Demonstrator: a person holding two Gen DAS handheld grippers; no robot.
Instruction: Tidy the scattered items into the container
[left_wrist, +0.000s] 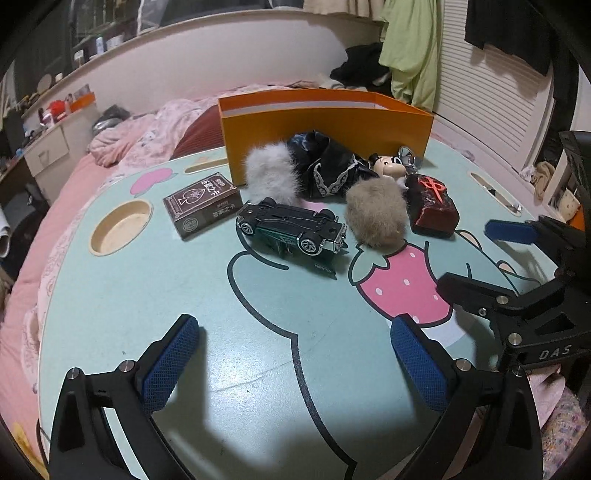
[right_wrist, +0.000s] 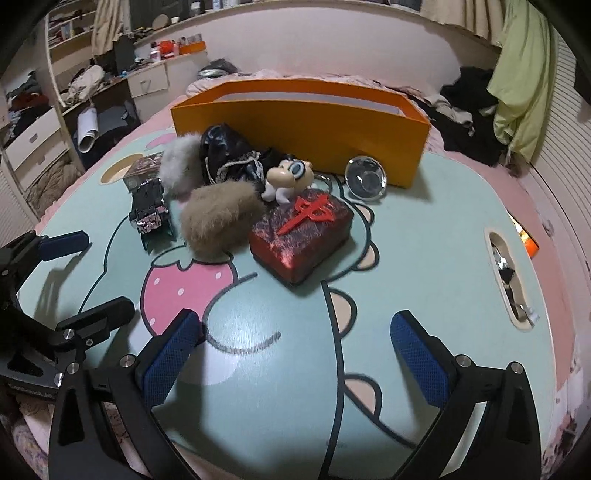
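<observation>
An orange box (left_wrist: 325, 129) (right_wrist: 295, 125) stands open-topped at the table's far side. In front of it lie a grey fur ball (left_wrist: 271, 175), a black pouch (left_wrist: 325, 166), a mouse figurine (right_wrist: 288, 177), a round glass piece (right_wrist: 365, 179), a tan fur ball (left_wrist: 376, 214) and a red-and-black block (right_wrist: 303, 236). An upturned toy car (left_wrist: 291, 230) and a brown card box (left_wrist: 201, 208) lie further left. My left gripper (left_wrist: 295, 332) hovers open short of the car, nothing between its fingers. My right gripper (right_wrist: 295, 328) is open and empty, short of the block.
The mint cartoon table (left_wrist: 258, 369) has a round cup hollow (left_wrist: 122, 227) at the left and a slot (right_wrist: 509, 273) at the right. Pink bedding (left_wrist: 147, 136) lies behind and left of it. Clothes (right_wrist: 472, 110) are piled at the back right.
</observation>
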